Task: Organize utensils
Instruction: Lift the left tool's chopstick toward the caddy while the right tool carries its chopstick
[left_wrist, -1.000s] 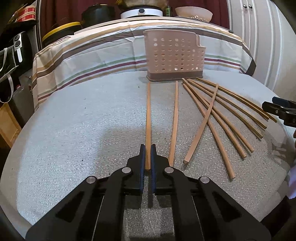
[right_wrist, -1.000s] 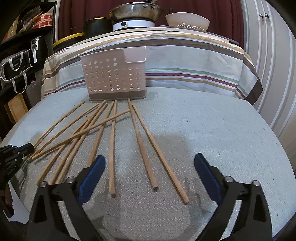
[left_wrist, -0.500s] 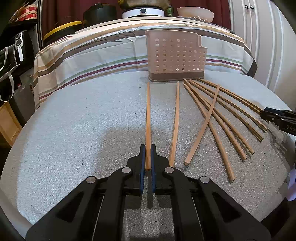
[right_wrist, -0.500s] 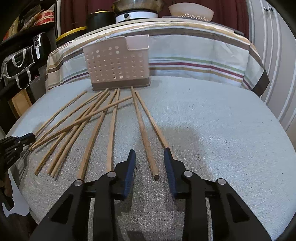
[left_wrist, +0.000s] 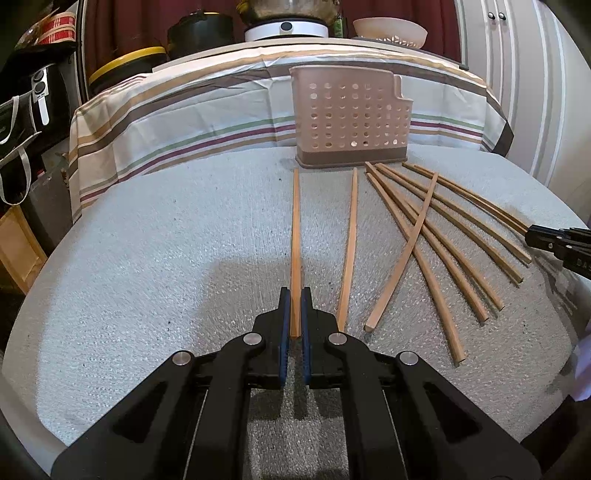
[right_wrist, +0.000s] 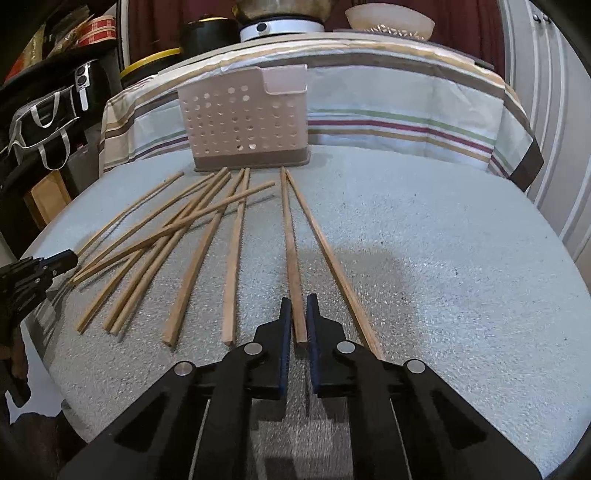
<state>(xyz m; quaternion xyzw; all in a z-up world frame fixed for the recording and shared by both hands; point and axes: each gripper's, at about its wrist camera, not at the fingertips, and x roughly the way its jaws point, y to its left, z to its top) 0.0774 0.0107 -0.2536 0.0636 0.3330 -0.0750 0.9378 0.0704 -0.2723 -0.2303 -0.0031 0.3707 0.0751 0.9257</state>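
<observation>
Left tool (left_wrist: 294, 314) clamped on near end of chopstick (left_wrist: 295, 236); right tool (right_wrist: 298, 325) clamped on another chopstick (right_wrist: 290, 236). Both sticks laid lengthwise toward basket (right_wrist: 243, 125), upper centre, on table (right_wrist: 443, 258).

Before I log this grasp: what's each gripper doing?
Left gripper: shut on a chopstick.
Right gripper: shut on another chopstick.

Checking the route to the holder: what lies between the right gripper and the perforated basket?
In the right wrist view, the chopstick clamped by the right gripper runs almost up to the basket; otherwise bare mat.
</observation>
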